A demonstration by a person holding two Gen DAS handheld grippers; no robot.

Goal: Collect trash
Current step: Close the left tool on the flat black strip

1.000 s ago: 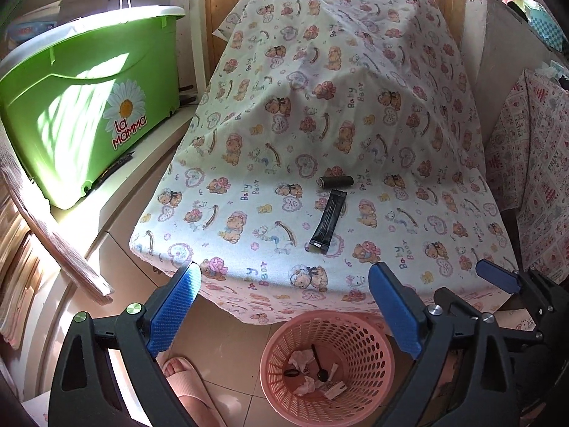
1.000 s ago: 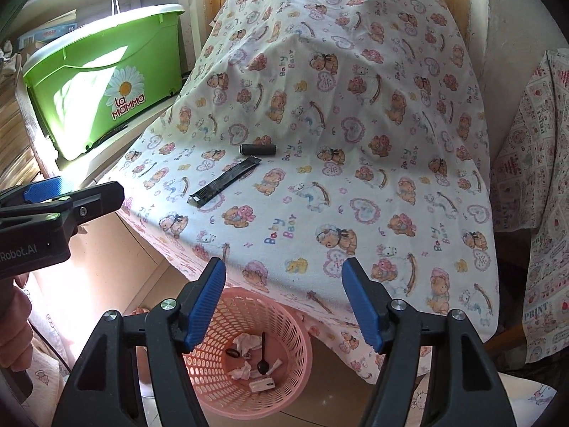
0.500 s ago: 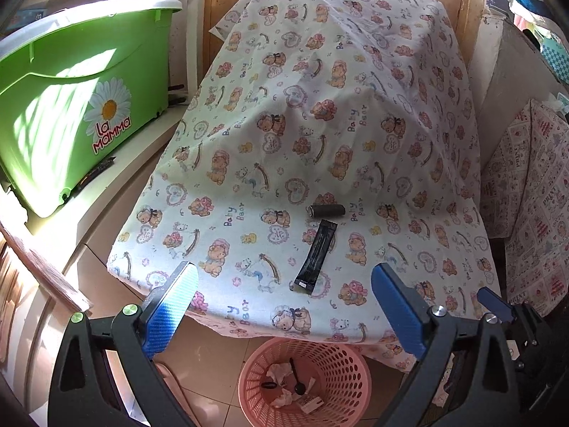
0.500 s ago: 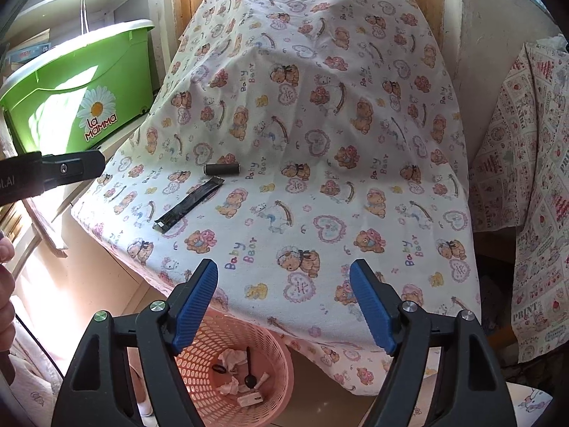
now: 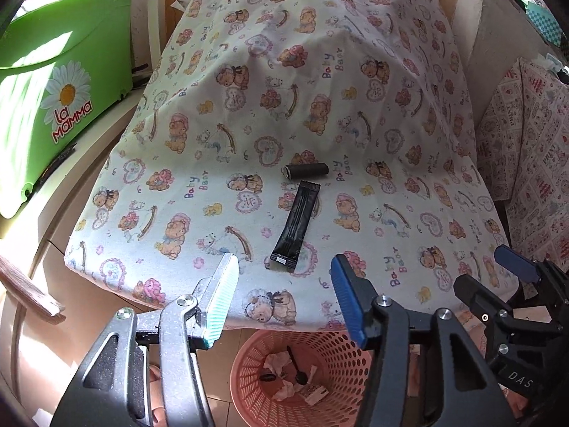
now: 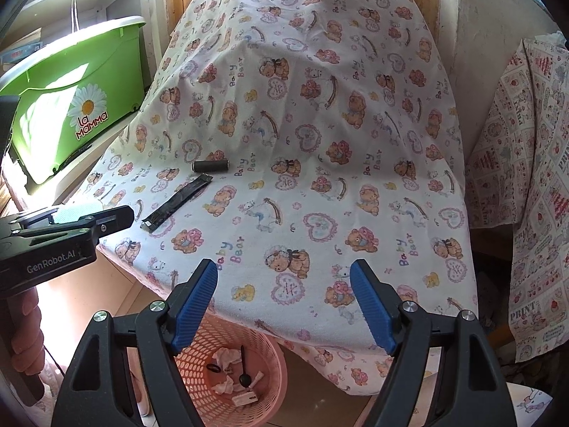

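A long black wrapper [image 5: 298,225] lies on the bear-print cloth, with a small black cylinder [image 5: 306,171] just beyond its far end. Both also show in the right wrist view: the wrapper [image 6: 177,202] and the cylinder [image 6: 209,166]. My left gripper [image 5: 282,297] is open and empty, just short of the wrapper's near end. My right gripper [image 6: 282,307] is open and empty over the cloth's near edge, to the right of the left gripper [image 6: 106,217]. A pink basket [image 5: 341,352] with scraps of trash stands on the floor below the cloth's edge.
A green tub [image 5: 53,82] marked "La Mamma" stands on a white shelf at the left. A second patterned cloth [image 6: 526,185] hangs at the right. The bear-print cloth rises steeply toward a wooden wall at the back.
My left gripper has moved forward and down toward the wrapper, which now sits close in front of its fingers. My right gripper has moved forward over the cloth's edge. Both stay open.
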